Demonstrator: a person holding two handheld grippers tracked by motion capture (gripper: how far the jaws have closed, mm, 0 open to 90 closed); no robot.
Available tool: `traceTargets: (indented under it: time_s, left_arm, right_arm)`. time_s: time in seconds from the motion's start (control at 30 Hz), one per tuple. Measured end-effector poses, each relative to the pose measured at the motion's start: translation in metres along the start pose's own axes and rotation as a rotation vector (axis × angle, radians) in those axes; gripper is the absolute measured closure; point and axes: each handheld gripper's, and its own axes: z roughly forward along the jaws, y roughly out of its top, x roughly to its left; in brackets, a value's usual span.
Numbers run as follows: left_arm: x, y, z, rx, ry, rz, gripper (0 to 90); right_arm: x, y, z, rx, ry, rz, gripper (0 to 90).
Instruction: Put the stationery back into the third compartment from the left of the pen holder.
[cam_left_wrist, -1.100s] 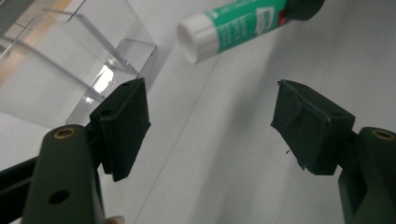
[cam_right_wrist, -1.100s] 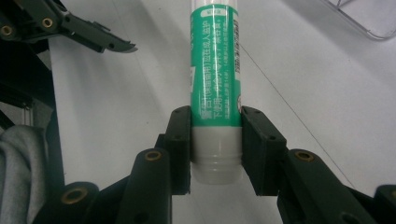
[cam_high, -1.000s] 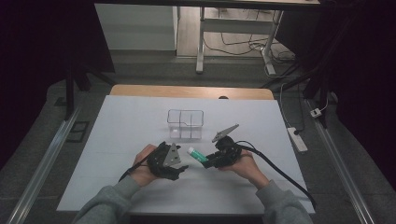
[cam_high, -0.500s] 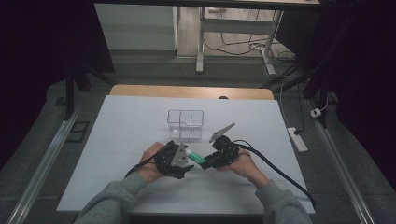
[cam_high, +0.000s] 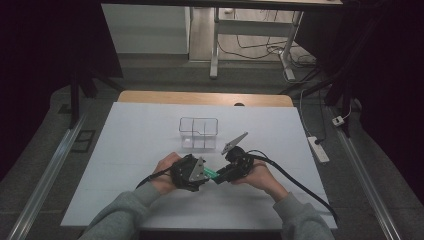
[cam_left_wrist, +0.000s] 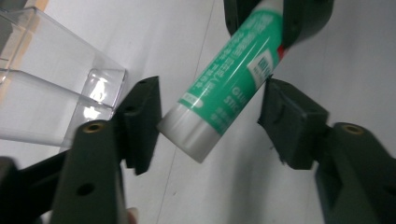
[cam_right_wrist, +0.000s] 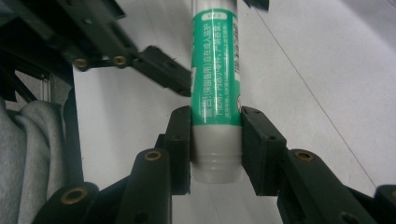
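Surface: white table top (cam_high: 130, 150), both forearms in grey sleeves (cam_high: 125, 212) coming in from the near edge.
Held item: green glue stick with white ends and printed label (cam_right_wrist: 215, 79), carried above the table near its front middle, between the two tools; seen as a short green bar in the high view (cam_high: 210, 173).
Right gripper (cam_right_wrist: 215, 140): clenched on the glue stick, both black jaws pressed against its lower end, where green label meets white base.
Left gripper (cam_left_wrist: 208, 116): jaws parted, one on each side of the stick's other white end; left jaw just beside or touching it, right jaw apart from it.
Container: clear plastic box with inner dividers (cam_high: 199, 133), standing on the table just beyond the hands; its corner (cam_left_wrist: 56, 93) near the left jaw.
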Motion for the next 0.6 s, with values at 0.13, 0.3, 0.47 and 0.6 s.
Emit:
traceTargets:
  time_s: [0.13, 0.3, 0.47, 0.6]
  left_arm:
    - [-0.003, 0.0, 0.003, 0.019, 0.009, 0.021, 49.6]
    - [-0.003, -0.003, 0.005, 0.068, -0.058, 0.074, 59.8]
    - [-0.001, -0.004, 0.004, 0.049, -0.108, 0.048, 64.4]
    - [0.001, -0.006, 0.003, 0.014, -0.097, -0.008, 64.9]
  right_arm:
    - [-0.001, 0.0, -0.002, 0.0, 0.003, -0.004, 64.7]
    - [0.0, 0.001, -0.009, -0.025, 0.011, -0.005, 64.5]
    - [0.002, 0.003, -0.019, -0.081, 0.029, -0.011, 64.0]
    - [0.004, 0.003, -0.023, -0.151, 0.003, -0.034, 57.1]
